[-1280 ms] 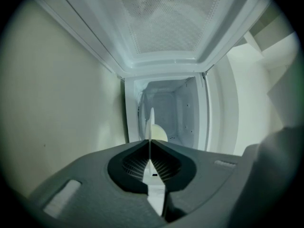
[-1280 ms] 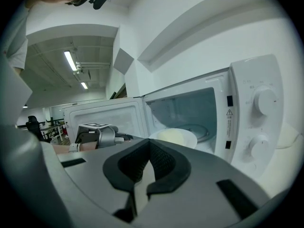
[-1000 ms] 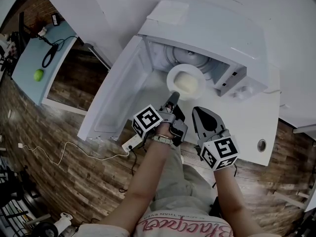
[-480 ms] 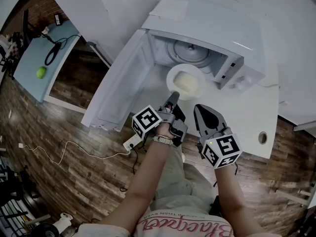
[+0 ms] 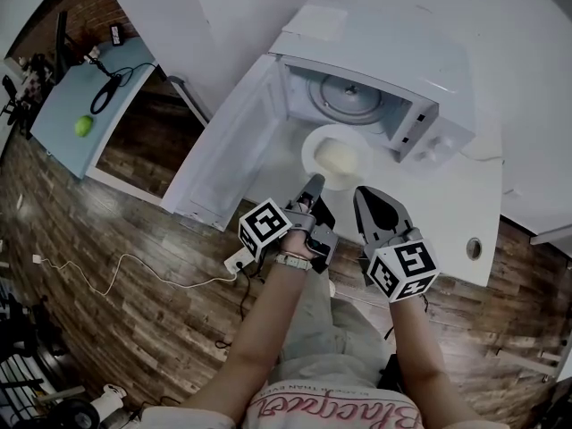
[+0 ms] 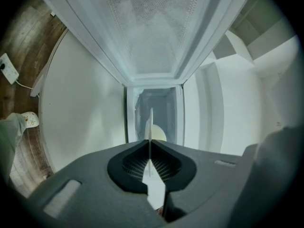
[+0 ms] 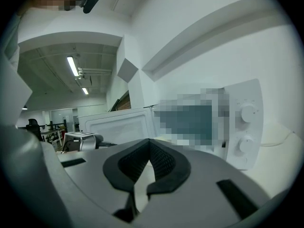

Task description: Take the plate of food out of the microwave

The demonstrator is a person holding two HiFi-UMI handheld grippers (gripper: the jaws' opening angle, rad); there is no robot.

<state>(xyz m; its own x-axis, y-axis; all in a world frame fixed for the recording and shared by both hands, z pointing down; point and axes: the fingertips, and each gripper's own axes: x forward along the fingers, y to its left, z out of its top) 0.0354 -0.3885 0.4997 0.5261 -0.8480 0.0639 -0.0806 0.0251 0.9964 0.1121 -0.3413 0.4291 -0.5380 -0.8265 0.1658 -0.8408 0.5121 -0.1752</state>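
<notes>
A white plate (image 5: 313,146) with pale yellow food (image 5: 338,158) hangs just outside the open microwave (image 5: 384,70), in front of its opening. My left gripper (image 5: 314,183) is shut on the plate's near rim. In the left gripper view the plate (image 6: 150,122) shows edge-on as a thin white line pinched between the jaws, with the food (image 6: 159,134) behind it. The bare glass turntable (image 5: 347,96) shows inside the cavity. My right gripper (image 5: 365,193) hovers beside the plate on its right, shut and empty; its own view faces the microwave's knob panel (image 7: 247,127).
The microwave door (image 5: 234,146) stands swung open to the left. The white counter (image 5: 447,213) has a round hole (image 5: 474,248) near its right edge. A power strip (image 5: 239,259) and cable lie on the wood floor. A light-blue table (image 5: 63,114) carries a green ball (image 5: 82,125).
The plate has come out of the cavity toward me in the left gripper, and the turntable is now uncovered. The right gripper has stayed close beside it.
</notes>
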